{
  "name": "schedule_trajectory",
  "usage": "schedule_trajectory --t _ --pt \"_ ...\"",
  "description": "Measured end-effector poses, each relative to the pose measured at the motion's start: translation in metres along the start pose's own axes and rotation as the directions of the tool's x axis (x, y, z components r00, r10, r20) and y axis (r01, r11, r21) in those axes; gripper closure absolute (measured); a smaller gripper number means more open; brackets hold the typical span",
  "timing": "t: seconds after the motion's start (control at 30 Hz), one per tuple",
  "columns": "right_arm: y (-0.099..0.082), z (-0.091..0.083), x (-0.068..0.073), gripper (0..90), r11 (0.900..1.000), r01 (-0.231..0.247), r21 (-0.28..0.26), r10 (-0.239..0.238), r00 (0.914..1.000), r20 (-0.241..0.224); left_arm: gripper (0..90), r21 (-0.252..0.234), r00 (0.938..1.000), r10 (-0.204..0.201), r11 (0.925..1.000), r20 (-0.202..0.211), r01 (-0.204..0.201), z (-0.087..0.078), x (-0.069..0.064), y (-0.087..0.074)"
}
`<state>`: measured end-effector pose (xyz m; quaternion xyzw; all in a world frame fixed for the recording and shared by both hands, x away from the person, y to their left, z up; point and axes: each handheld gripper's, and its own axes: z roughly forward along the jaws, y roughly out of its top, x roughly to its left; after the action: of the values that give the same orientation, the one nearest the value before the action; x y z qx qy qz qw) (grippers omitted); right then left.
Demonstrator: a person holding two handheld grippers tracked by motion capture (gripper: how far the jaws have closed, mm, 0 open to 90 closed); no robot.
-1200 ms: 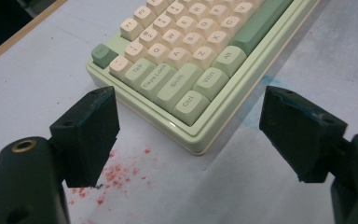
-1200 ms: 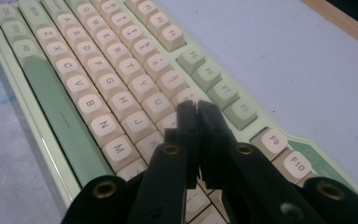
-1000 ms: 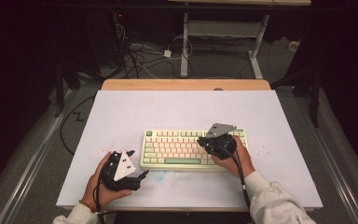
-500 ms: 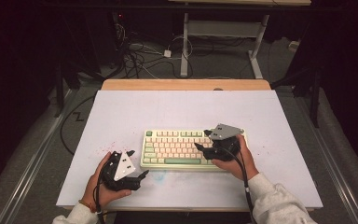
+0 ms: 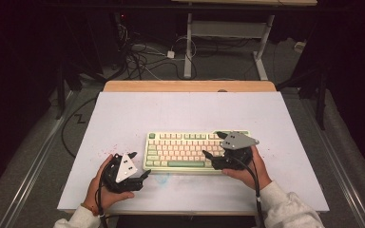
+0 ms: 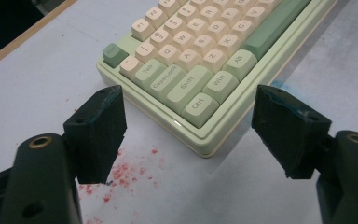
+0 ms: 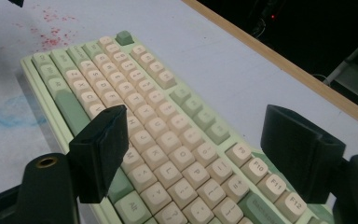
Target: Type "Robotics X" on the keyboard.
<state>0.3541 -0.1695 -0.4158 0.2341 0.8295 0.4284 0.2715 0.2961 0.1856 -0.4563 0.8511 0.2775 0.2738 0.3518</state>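
across the middle of the high view lay a pale lilac-white table top (image 5: 123, 118), with a bare wooden strip (image 5: 190, 86) along its far edge; red speckles (image 5: 105, 153) marked the sheet at lower left of centre, and a faint blue smear (image 5: 164, 179) sat just below the keyboard; the same red speckles (image 6: 121, 175) showed low in the left gripper view, between the jaws; beyond the table, in the upper part of the frame, the room was dark, with a tangle of cables (image 5: 145, 54) on a grey floor and the white legs of another desk (image 5: 228, 33); grey floor strips ran down both sides of the frame.

the keyboard (image 5: 195, 152), cream keys with green ones in a pale green case, lay flat on the table slightly below centre, its long side parallel to the near edge; the left gripper (image 5: 138, 166) rested at lower left, just beside the keyboard's left end, jaws standing wide apart with the near corner of the case between them and not touched, having just been closing a little; the right gripper (image 5: 214, 147) hovered over the keyboard's right end, its jaws having just been opening, now spread wide above the keys and clamping nothing; a grey sleeve (image 5: 285, 211) came in at lower right.
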Motion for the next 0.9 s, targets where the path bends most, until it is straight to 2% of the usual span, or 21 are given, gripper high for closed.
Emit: schedule_trajectory --t 0.13,0.27,0.4,0.43,0.5,0.63,0.8,0.9 --pt "-0.006 -0.009 0.003 24.2 0.9998 0.018 -0.005 -0.018 0.9997 0.018 27.0 0.000 1.0000 -0.002 1.0000 -0.003 0.002 0.000 0.000 0.000" --pt "-0.013 -0.021 0.003 24.7 0.9997 0.017 -0.018 -0.016 0.9989 0.044 33.2 -0.023 0.9989 -0.041 0.9989 0.024 0.041 -0.002 0.003 0.001" --pt "-0.022 -0.031 0.003 24.7 0.9998 0.016 -0.010 -0.016 0.9980 0.061 44.9 -0.031 0.9969 -0.069 0.9971 0.039 0.070 -0.003 0.005 0.002" --pt "-0.025 -0.033 0.003 24.7 0.9999 0.011 -0.006 -0.011 0.9980 0.063 47.4 -0.028 0.9973 -0.063 0.9975 0.039 0.064 -0.003 0.007 0.003" --pt "-0.030 -0.038 0.002 24.6 1.0000 0.002 0.006 -0.002 0.9977 0.067 55.5 -0.010 0.9951 -0.085 0.9963 0.051 0.085 -0.001 0.008 0.004" --pt "-0.041 -0.047 -0.001 24.5 0.9997 -0.021 0.011 0.020 0.9973 0.071 71.4 -0.018 0.9922 -0.101 0.9945 0.072 0.103 0.000 0.013 0.008" --pt "-0.052 -0.054 -0.002 24.5 0.9984 -0.049 0.027 0.047 0.9962 0.073 82.7 0.004 0.9923 -0.098 0.9952 0.075 0.098 0.005 0.015 0.015" --pt "-0.056 -0.056 -0.001 24.4 0.9977 -0.055 0.041 0.052 0.9962 0.069 87.3 -0.018 0.9940 -0.082 0.9963 0.072 0.084 0.007 0.015 0.019"
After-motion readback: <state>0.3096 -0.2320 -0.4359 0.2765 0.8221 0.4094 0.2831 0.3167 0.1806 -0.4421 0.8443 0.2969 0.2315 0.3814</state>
